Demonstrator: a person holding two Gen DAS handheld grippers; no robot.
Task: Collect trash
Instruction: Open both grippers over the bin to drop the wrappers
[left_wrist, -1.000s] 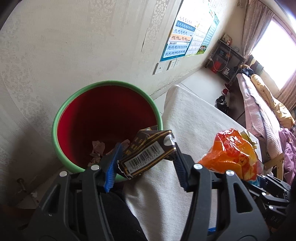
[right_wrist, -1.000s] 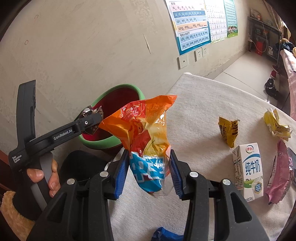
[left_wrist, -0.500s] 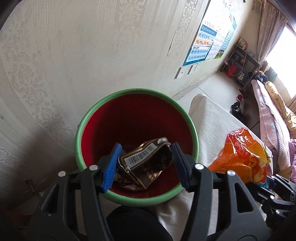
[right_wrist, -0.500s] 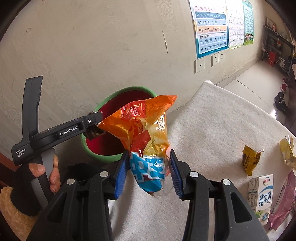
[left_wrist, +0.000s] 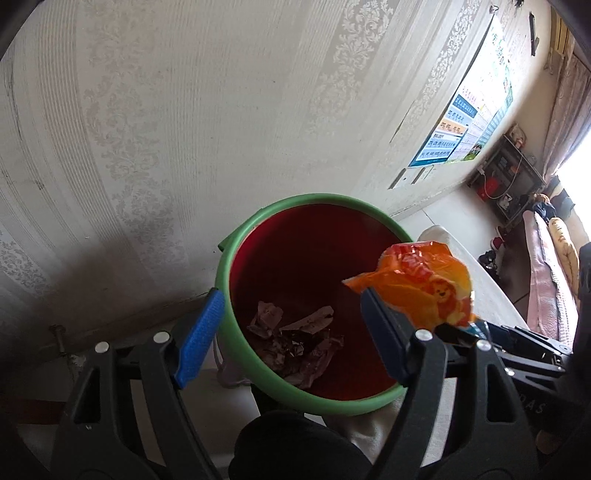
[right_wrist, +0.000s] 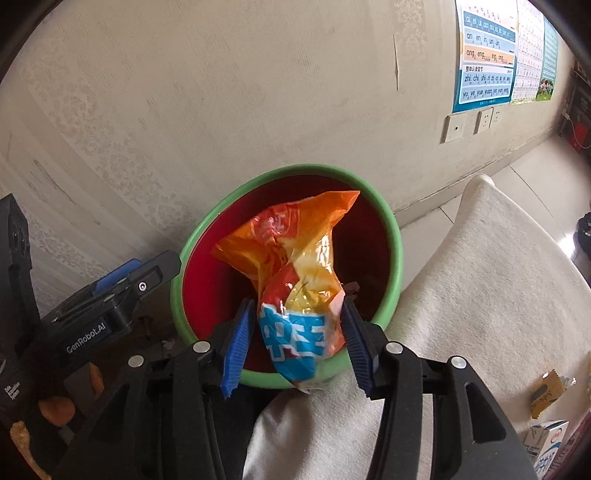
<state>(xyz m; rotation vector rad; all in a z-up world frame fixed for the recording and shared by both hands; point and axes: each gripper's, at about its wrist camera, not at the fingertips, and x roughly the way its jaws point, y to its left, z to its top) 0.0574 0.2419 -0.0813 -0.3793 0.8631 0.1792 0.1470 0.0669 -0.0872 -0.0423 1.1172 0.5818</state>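
Note:
A red bin with a green rim (left_wrist: 236, 254) stands on the floor against the wall, with crumpled wrappers (left_wrist: 295, 343) at its bottom. My left gripper (left_wrist: 291, 332) is open and empty above the bin. My right gripper (right_wrist: 295, 339) is shut on an orange and blue snack bag (right_wrist: 295, 273) and holds it over the bin's near rim (right_wrist: 395, 236). The bag also shows in the left wrist view (left_wrist: 417, 291). The left gripper shows at the left of the right wrist view (right_wrist: 147, 273).
A table with a cream cloth (right_wrist: 480, 280) lies right of the bin. On it at the lower right are a yellow wrapper (right_wrist: 546, 391) and a milk carton (right_wrist: 546, 443). The wall (right_wrist: 258, 92) stands close behind the bin, with posters (right_wrist: 487, 48).
My left gripper opened and the brown barcode wrapper it held is gone from its jaws. My right gripper moved the snack bag left, from over the table to over the bin.

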